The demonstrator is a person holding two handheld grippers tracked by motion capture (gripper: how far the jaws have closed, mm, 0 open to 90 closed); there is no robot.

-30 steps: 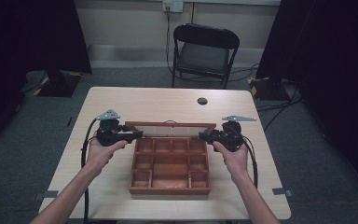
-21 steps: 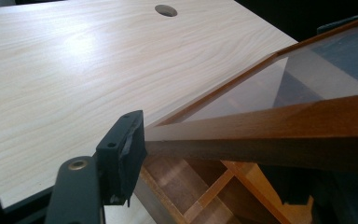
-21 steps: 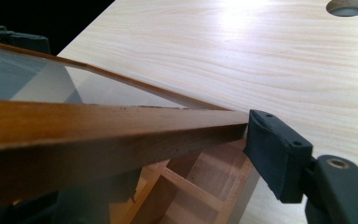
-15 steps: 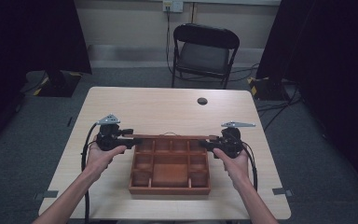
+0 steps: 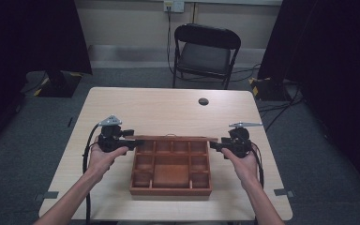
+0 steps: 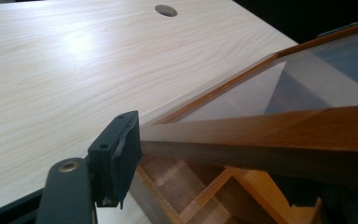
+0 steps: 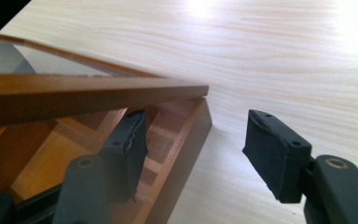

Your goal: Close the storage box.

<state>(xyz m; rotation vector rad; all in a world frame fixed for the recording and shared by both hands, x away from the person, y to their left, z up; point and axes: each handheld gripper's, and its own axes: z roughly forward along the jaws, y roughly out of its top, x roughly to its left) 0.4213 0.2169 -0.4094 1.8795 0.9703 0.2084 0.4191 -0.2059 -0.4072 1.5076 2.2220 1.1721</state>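
Observation:
A wooden compartment box (image 5: 171, 190) lies on the table between my hands. Its glass-paned lid (image 5: 173, 138) hangs partly raised over the back compartments, hinged at the far edge. My left gripper (image 5: 132, 143) is at the lid's left front corner. In the left gripper view the lid rail (image 6: 270, 128) lies between the jaws of the left gripper (image 6: 209, 177), which have just been opening; one pad (image 6: 121, 154) stands beside the corner. My right gripper (image 5: 214, 144) is open. Seen up close, the right gripper (image 7: 198, 144) straddles the box's side wall (image 7: 186, 154), one finger (image 7: 128, 144) under the lid.
The light wood table (image 5: 159, 108) has a round cable hole (image 5: 203, 101) at the back right. A black chair (image 5: 206, 51) stands beyond the far edge. Bare tabletop lies on both sides of the box and behind it.
The lid has tipped forward from a raised, leaning-back position to a low angle over the box. Both hands have stayed nearly where they were at its corners.

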